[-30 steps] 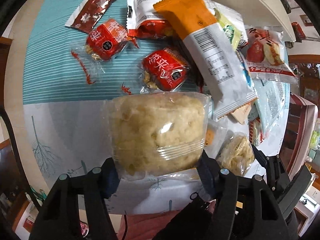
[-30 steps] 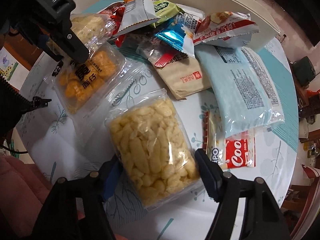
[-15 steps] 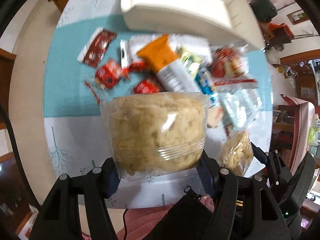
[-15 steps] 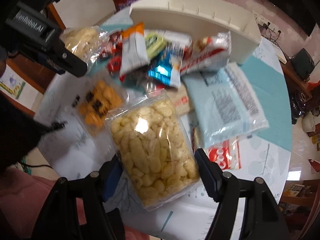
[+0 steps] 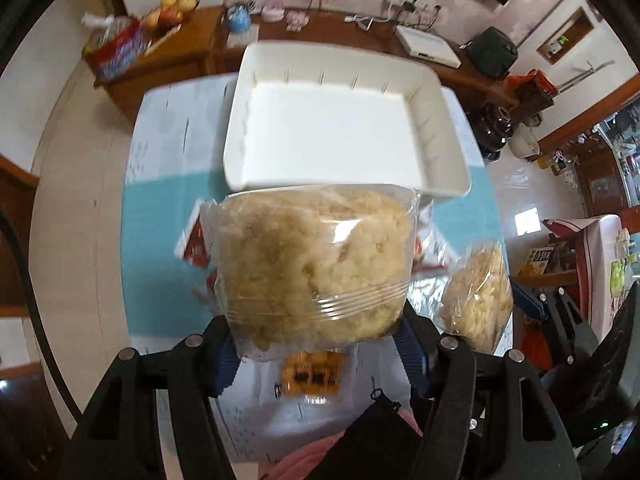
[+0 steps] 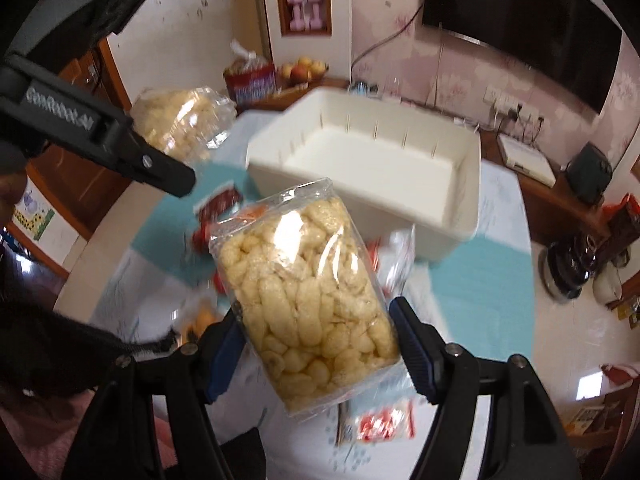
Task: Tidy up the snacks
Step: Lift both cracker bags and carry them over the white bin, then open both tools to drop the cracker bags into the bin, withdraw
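Clamped in the left gripper (image 5: 320,350), pads pressed against both sides: a clear crumbly pack (image 5: 316,268), pale and lumpy inside, carried high over the near half of the table (image 5: 160,240). Held by its lower end, probably so that the bulk hung forward, ready to drop. Lay straight below, near the table's front edge: an orange snack pack (image 5: 312,372), not yet picked up. Showed dark printed characters, too blurred to read.

Stood at the table's far edge, beyond both packs: the white bin (image 5: 440,120), open-topped, nothing seen inside. Judged as the goal for both loads, hence the lift clear of the loose packets.

Read on the left gripper's black arm, in the right wrist view: pale lettering, roughly "GenRobot.AI", smeared by motion.

Clenched likewise in the right gripper (image 6: 318,354): a clear puffed-stick pack (image 6: 308,292), pinched across its lower width, top end tilted toward the bin. Bore no legible print on the film.

Lay under and beside it on the table's middle: red sachets (image 6: 218,208), blurred past reading. Sat near the front right edge: a red-and-white packet (image 6: 384,424), lettering unreadable. Left for later trips, in all likelihood.
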`<state>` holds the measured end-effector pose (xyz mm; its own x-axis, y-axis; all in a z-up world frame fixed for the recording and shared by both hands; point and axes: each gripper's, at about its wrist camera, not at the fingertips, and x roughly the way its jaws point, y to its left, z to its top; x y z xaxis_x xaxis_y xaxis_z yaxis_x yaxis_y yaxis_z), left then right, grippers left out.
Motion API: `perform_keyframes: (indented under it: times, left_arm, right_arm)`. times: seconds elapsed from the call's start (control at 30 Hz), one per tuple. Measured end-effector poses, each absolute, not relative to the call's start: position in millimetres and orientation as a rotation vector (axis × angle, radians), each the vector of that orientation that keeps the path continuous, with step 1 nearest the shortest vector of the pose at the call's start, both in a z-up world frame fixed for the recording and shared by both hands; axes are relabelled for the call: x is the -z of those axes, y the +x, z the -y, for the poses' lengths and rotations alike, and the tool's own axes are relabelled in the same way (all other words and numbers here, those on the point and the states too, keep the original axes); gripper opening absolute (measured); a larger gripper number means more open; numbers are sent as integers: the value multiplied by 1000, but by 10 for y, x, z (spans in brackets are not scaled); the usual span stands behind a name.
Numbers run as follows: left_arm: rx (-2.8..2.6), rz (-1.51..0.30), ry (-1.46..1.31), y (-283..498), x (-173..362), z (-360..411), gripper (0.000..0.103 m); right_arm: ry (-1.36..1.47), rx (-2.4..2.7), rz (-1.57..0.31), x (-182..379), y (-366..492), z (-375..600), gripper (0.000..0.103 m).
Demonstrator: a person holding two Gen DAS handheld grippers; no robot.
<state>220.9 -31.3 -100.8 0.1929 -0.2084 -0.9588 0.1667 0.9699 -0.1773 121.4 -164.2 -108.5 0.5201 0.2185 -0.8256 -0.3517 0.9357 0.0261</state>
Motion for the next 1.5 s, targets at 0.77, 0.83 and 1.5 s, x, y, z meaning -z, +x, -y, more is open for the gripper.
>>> perform_keyframes:
  times: [0.77, 0.83, 1.5]
  left_arm:
    - [355, -1210, -127, 3260, 1240, 394, 65]
    - [356, -1197, -150, 3311, 1294, 387, 65]
    - [247, -1170, -218, 3472, 1463, 222, 70]
  right_arm:
    - [-104, -132, -816, 1044, 2464, 1804, 71]
    - [-96, -128, -815, 1074, 2543, 1800, 71]
    - [-13, -89, -882, 1237, 2870, 1953, 73]
